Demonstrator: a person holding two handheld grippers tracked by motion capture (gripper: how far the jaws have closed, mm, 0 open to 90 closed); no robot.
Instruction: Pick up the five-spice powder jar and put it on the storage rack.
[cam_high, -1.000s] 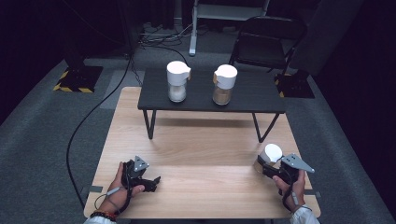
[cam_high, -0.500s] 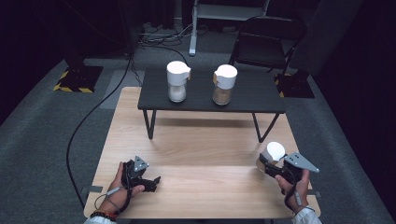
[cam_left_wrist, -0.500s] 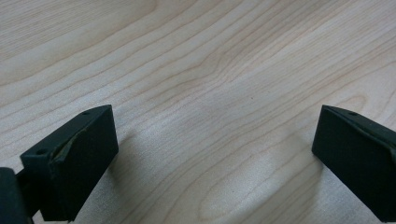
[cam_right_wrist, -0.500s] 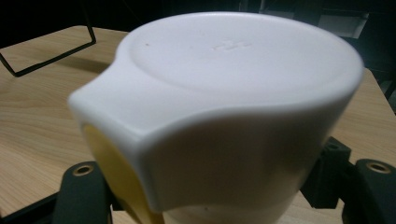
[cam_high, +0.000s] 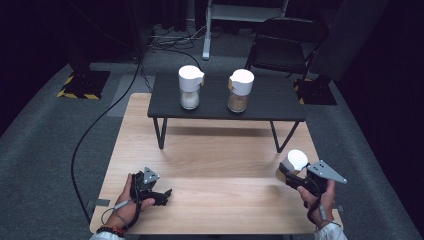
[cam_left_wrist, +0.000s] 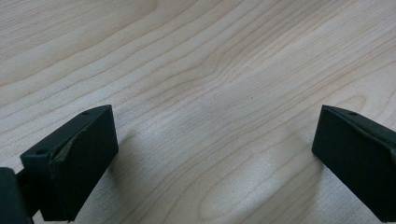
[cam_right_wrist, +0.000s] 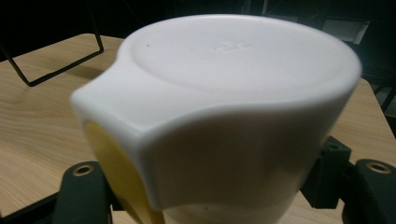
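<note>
Three white-lidded jars: two (cam_high: 190, 93) (cam_high: 240, 90) far, one (cam_high: 294, 162) clamped in the right gripper (cam_high: 287, 172); left gripper (cam_high: 165, 192) gapes empty; no readable writing.

Bright overhead-lit tabletop, dark surroundings, blurred close-ups.

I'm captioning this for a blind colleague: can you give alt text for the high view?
The right gripper grips a white-lidded jar above a wooden table; the left gripper rests open. Two similar jars stand on a small black table beyond.
</note>
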